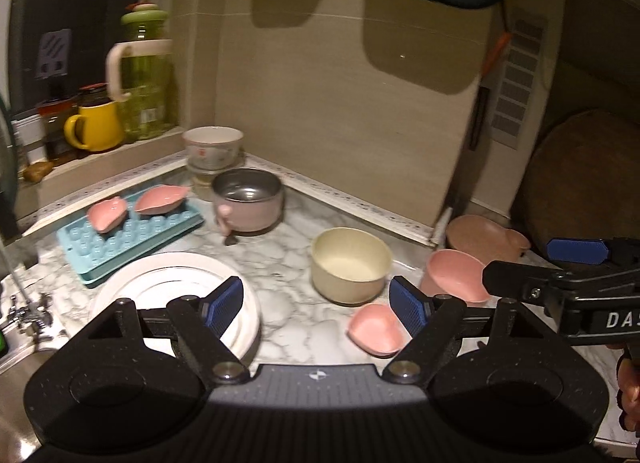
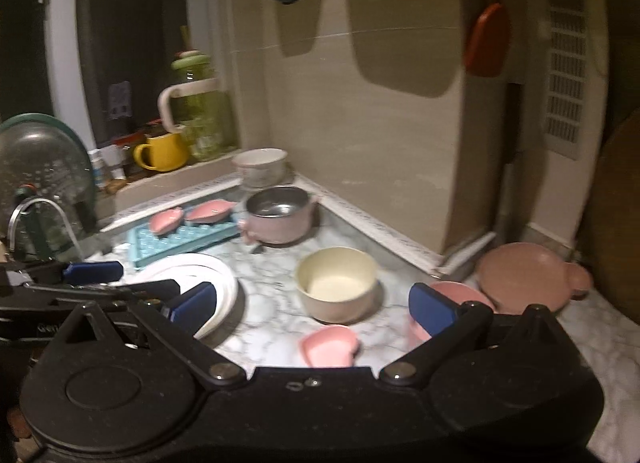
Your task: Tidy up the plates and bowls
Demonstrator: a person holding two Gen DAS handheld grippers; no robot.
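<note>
Dishes crowd a marble-patterned counter in a kitchen corner, seen from two hand-held grippers. At the counter's left edge, beside the sink tap, a stack of white plates sits just in front of a light-blue tray carrying two small pink leaf-shaped dishes. On the ledge behind stand a yellow mug and a green-lidded pitcher. In the back corner, a white patterned bowl rests on another container, with a steel-lined pink pot just in front of it. Near the counter's middle stands an empty cream bowl, apart from its neighbours. Close to the front edge lies a small pink heart-shaped dish, and to its right a pink bowl leans tilted near a brown-pink eared plate at the right edge. The left gripper hangs above the counter with its jaws parted and nothing between the blue pads. The right gripper likewise hovers with jaws spread wide, holding nothing, the heart-shaped dish showing between its fingers.
</note>
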